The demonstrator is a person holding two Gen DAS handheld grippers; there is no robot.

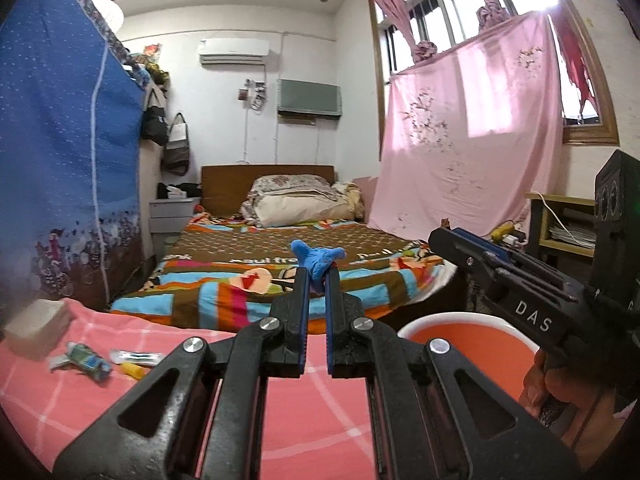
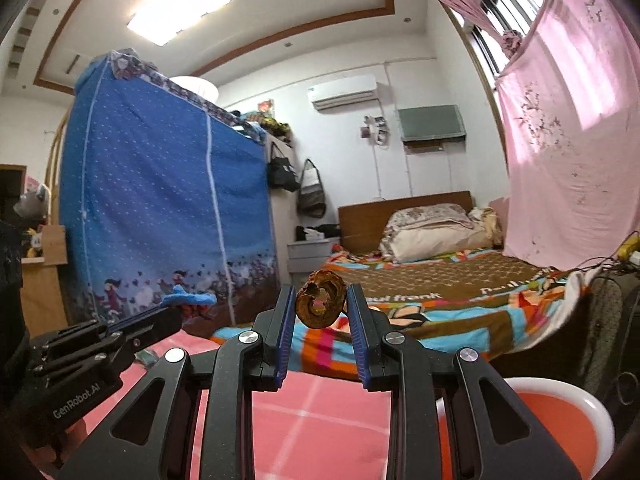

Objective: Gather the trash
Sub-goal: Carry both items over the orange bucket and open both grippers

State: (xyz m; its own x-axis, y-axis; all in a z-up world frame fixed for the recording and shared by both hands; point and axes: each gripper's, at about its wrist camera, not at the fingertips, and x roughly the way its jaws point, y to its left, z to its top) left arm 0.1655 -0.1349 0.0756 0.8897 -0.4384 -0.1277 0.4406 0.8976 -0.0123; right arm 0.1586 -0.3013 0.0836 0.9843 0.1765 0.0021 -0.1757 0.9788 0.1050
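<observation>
Pinching a crumpled blue scrap (image 1: 318, 261) between its blue-padded fingertips, the left tool (image 1: 317, 276) has its jaws drawn narrow, the scrap sticking up and out past the tips and raised off the worktop (image 1: 100, 408). Seen from the right wrist, the same tool reaches in from the left edge with the blue piece (image 2: 188, 298) at its front end.

The right tool (image 2: 321, 304) holds a brown, ring-shaped scrap (image 2: 320, 299) — dried-looking, with a hole through its middle — clamped between its two pads, jaws set at a medium gap around it. From the left wrist, that tool (image 1: 440, 236) comes in from the right side, angled toward the middle; its tips and the scrap cannot be made out there.

Below and to the right of both tools sits a white-rimmed bin (image 1: 420, 325) with an orange-red inside, just beside the worktop, which is covered in a pink checked cloth. On the cloth to the left lie more scraps: a blue-green wrapper (image 1: 86, 360), a clear packet (image 1: 136, 356) and a small yellow piece (image 1: 134, 370), close together, with a pale block (image 1: 38, 326) behind them.

Beyond the worktop stands a bed (image 1: 260, 264) with a colourful blanket, a blue fabric wardrobe (image 1: 64, 140) to the left, and a pink sheet (image 1: 472, 140) hung at the window.
</observation>
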